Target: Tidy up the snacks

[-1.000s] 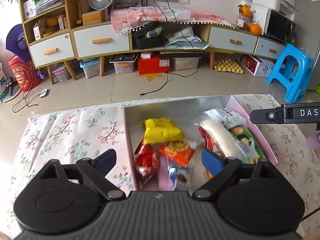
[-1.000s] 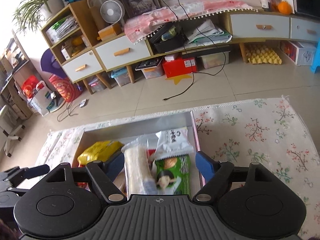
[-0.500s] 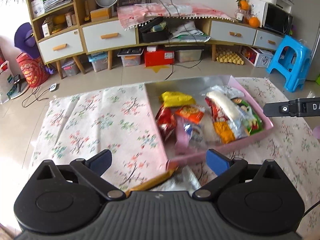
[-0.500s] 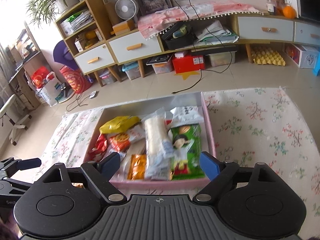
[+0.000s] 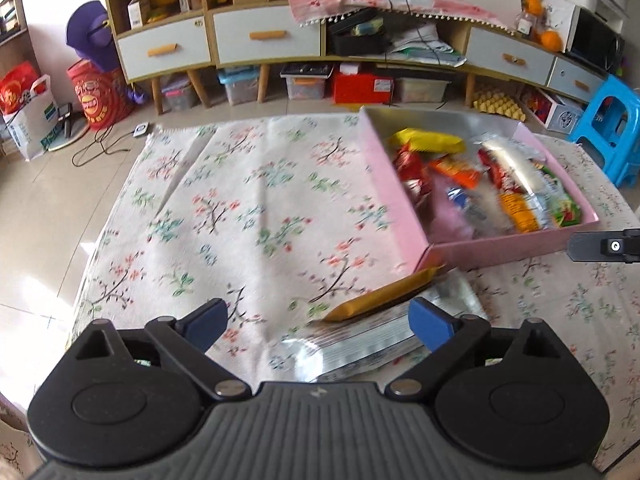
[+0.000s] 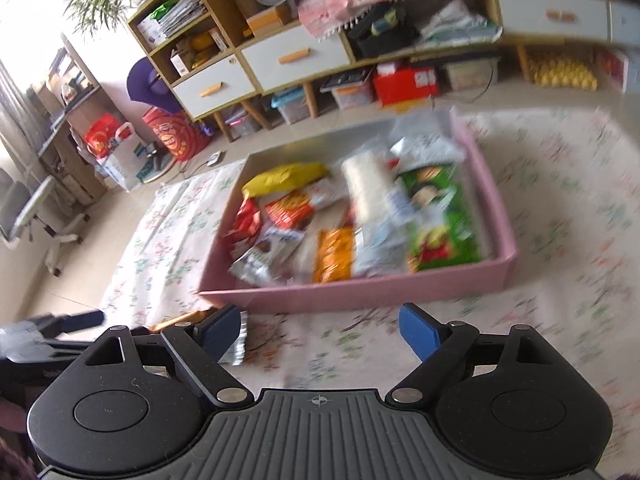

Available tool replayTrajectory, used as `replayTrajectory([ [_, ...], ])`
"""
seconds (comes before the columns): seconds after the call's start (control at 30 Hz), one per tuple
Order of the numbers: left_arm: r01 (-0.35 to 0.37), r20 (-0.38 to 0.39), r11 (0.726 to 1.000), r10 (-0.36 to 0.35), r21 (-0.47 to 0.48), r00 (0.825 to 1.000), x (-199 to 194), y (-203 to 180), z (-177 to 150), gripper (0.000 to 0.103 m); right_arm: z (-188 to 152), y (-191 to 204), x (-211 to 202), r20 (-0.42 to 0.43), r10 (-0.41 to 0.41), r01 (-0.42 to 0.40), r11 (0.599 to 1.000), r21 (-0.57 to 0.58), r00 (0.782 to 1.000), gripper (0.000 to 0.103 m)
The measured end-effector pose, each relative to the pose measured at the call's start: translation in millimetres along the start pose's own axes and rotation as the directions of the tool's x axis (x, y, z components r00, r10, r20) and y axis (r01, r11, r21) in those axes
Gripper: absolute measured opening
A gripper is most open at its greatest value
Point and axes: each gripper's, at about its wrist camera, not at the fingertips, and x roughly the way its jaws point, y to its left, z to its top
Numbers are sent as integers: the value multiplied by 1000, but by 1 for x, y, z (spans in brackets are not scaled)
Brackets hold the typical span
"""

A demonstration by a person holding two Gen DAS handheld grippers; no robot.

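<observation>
A pink box (image 5: 404,208) (image 6: 360,292) filled with several snack packets sits on the flowered cloth (image 5: 256,208). A yellow-orange snack stick (image 5: 384,294) and a silver foil packet (image 5: 372,340) lie on the cloth in front of the box's near left corner, close ahead of my left gripper (image 5: 318,322). The left gripper is open and empty. My right gripper (image 6: 322,328) is open and empty, held back from the box's near wall; the foil packet (image 6: 236,344) shows by its left finger. The right gripper's finger (image 5: 600,245) shows at the right edge of the left wrist view.
The cloth covers a low table; its left and far edges drop to tiled floor. Beyond stand a cabinet with drawers (image 5: 264,40), storage bins, a red box (image 5: 360,86) and a blue stool (image 5: 608,128). An office chair (image 6: 36,216) stands far left.
Both grippers have pulled back from over the box toward me, the left one also swinging left. The snack stick and foil packet came into view in front of the box.
</observation>
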Motion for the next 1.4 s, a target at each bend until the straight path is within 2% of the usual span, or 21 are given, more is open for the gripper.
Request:
replayTrajectory([
  [0.17, 60, 18, 998, -60, 20, 998, 1, 12, -6, 83, -8, 11, 27, -54, 57, -54, 997, 52, 997, 87],
  [0.23, 86, 22, 996, -87, 26, 996, 4, 15, -8, 76, -11, 18, 36, -68, 70, -67, 997, 44, 995, 81],
  [0.6, 170, 19, 983, -172, 76, 985, 20, 10, -8, 55, -25, 44, 65, -150, 154, -151, 988, 32, 976, 25],
  [0.67, 180, 20, 981, -182, 75, 983, 22, 8, -8, 53, -27, 44, 65, -148, 156, -155, 988, 20, 977, 21],
  [0.77, 187, 21, 980, -189, 65, 982, 22, 8, -5, 43, -26, 39, 59, -149, 179, -177, 984, 29, 973, 14],
  [0.87, 188, 17, 981, -189, 56, 982, 22, 7, -5, 40, -27, 35, 53, -152, 163, -164, 986, 4, 975, 2],
  [1.07, 204, -1, 978, -204, 50, 979, 21, 5, -6, 38, -29, 23, 41, -165, 142, -147, 989, -21, 976, 1],
  [1.23, 202, -24, 977, -201, 68, 979, 22, 0, -9, 38, -27, 9, 29, -199, 56, -67, 997, -48, 978, 0],
  [1.37, 240, -33, 967, -238, 88, 971, 21, -5, -10, 45, -24, -7, 11, -185, -25, 8, 996, -90, 982, 0],
  [1.4, 247, -35, 964, -244, 97, 969, 20, -7, -11, 51, -24, -11, 8, -179, -51, 34, 994, -100, 983, 0],
])
